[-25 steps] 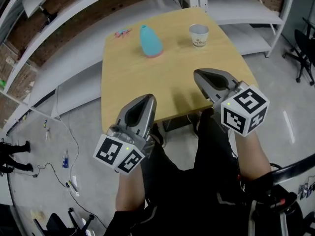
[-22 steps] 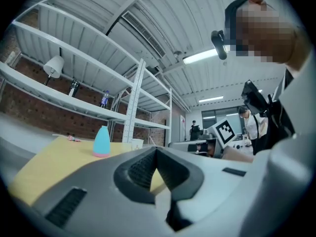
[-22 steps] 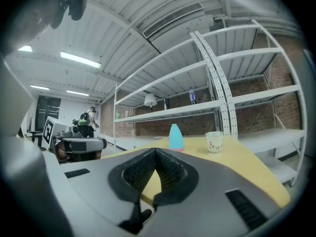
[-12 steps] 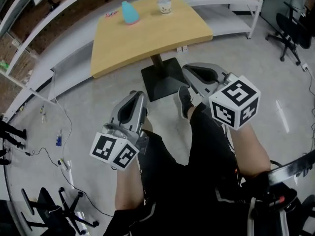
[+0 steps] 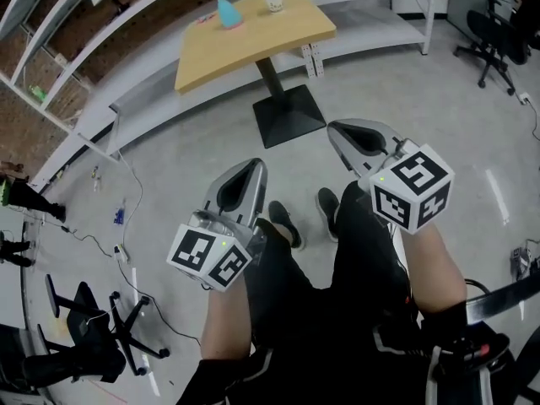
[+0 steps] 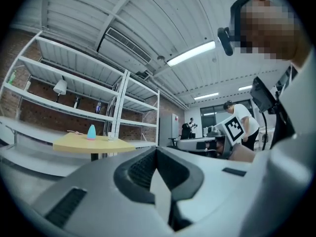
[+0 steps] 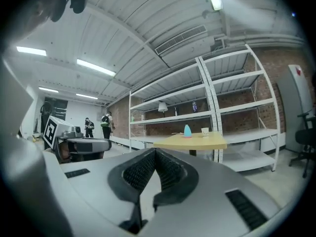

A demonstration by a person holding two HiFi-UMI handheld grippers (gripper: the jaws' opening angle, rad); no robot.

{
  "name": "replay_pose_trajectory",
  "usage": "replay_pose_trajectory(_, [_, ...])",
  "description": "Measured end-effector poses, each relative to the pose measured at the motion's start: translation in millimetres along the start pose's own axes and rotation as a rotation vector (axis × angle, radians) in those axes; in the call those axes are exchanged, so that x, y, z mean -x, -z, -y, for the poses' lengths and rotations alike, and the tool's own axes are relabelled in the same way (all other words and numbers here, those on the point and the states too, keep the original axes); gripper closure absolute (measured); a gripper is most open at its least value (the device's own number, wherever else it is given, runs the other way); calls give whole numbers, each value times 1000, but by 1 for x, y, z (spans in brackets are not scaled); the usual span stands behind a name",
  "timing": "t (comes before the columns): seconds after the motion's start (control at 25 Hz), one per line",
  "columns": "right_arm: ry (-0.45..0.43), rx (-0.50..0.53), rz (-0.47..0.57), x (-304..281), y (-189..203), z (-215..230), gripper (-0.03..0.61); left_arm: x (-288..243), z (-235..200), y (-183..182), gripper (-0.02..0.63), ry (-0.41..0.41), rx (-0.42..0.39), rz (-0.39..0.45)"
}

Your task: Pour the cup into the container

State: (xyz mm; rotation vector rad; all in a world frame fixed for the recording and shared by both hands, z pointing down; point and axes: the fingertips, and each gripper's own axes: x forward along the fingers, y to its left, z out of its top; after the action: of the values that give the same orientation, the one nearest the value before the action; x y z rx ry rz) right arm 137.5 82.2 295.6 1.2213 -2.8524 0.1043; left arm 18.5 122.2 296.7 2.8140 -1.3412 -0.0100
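Grippers shut and empty, the table far off in the upper part of the head view

The left gripper [image 5: 247, 174] and right gripper [image 5: 348, 135] both have their jaws pressed together on nothing, ribbed black pads meeting inside smooth grey shells. The pour has not begun. The white paper cup [image 5: 274, 2] stands at the top centre on the pale wooden table [image 5: 253, 45], with the teal dome-shaped container [image 5: 228, 13] near it to its left, both well apart from the grippers. The tabletop is rounded at the corners and sits on a black pedestal [image 5: 289, 116] over a glossy grey floor [image 5: 169, 142]. The next move probably calls for approaching the table, opening one gripper, and closing it gently round the light, crushable cup.
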Motion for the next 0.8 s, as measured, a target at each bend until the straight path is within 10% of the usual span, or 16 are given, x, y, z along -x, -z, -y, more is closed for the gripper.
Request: replay_pose_trajectory(0.8, [2,25,-15,319,27,-257,577,310,284,15,623,-39,41,34])
